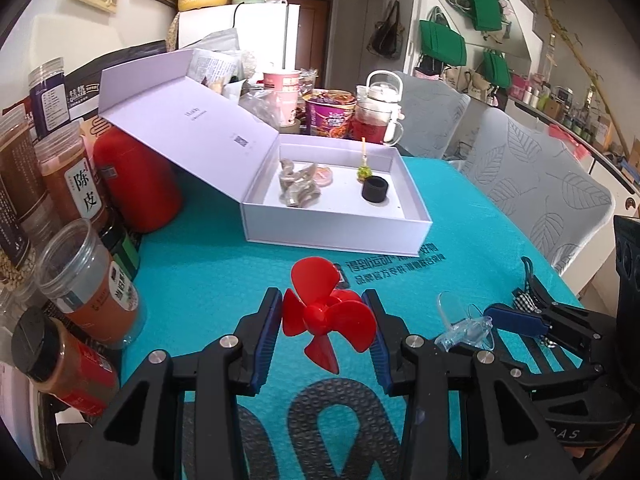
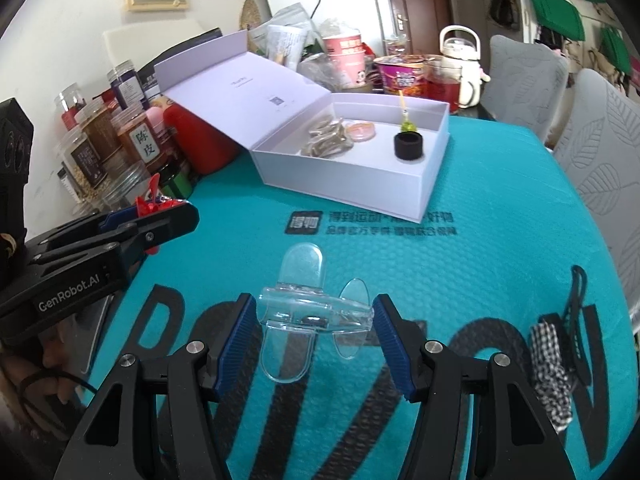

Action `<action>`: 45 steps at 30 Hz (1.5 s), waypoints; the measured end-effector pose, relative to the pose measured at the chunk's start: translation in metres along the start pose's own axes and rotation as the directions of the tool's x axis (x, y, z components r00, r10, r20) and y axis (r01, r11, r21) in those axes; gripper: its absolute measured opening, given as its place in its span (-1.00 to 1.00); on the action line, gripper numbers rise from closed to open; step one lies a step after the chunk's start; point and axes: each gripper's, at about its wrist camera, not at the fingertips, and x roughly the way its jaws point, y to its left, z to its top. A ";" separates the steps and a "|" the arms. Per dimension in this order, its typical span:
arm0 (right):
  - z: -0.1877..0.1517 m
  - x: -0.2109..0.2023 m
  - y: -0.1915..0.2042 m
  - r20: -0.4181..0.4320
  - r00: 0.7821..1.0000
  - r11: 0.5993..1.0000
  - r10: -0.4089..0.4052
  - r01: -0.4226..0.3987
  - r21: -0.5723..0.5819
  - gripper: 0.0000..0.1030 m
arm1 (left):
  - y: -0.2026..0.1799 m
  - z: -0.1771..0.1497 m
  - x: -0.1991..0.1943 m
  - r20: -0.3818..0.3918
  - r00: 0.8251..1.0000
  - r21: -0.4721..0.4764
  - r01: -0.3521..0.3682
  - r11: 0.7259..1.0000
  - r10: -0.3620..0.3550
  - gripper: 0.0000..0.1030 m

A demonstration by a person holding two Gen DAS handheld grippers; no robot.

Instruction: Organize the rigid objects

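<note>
Red propeller [image 1: 326, 312] sits right between your left gripper's [image 1: 326, 334] blue pads [image 1: 266, 338]. It's got rounded glossy blades around a little hub, and the pads look pressed up against the blade edges on both sides, so you've got it clamped. From the right wrist view you can see it poking out of that gripper [image 2: 160, 210], lifted a bit off the mat.

Your right gripper [image 2: 316, 332] has the clear plastic airplane [image 2: 308, 316] between its fingers. It's see-through, with rounded wings and a small tail fin, and both pads touch it, nose on one side and tail on the other. So it's gripped too.

Further out, a black-and-white checkered hair clip [image 2: 554, 364] lies on the teal mat [image 1: 208, 264], off to your right. The mat has big black lettering on it.

Past that, the open white box [image 1: 340, 232] sits with its lid folded back. Inside are a black ring [image 1: 375, 191], a small green charm [image 1: 363, 170], a pink disc [image 1: 324, 176] and some grey metal bits [image 1: 298, 184].

A red canister [image 1: 138, 184] and spice jars [image 1: 76, 184] line the left edge. A fridge [image 1: 240, 28], grey chairs [image 1: 532, 184] and green bags [image 1: 442, 42] are behind.
</note>
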 end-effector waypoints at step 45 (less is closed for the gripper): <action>0.157 0.021 -0.043 0.151 0.986 0.996 -0.064 0.072 -0.052 0.17 | 0.004 0.151 0.070 0.154 0.988 0.018 -0.001 1.000 -0.002 -0.21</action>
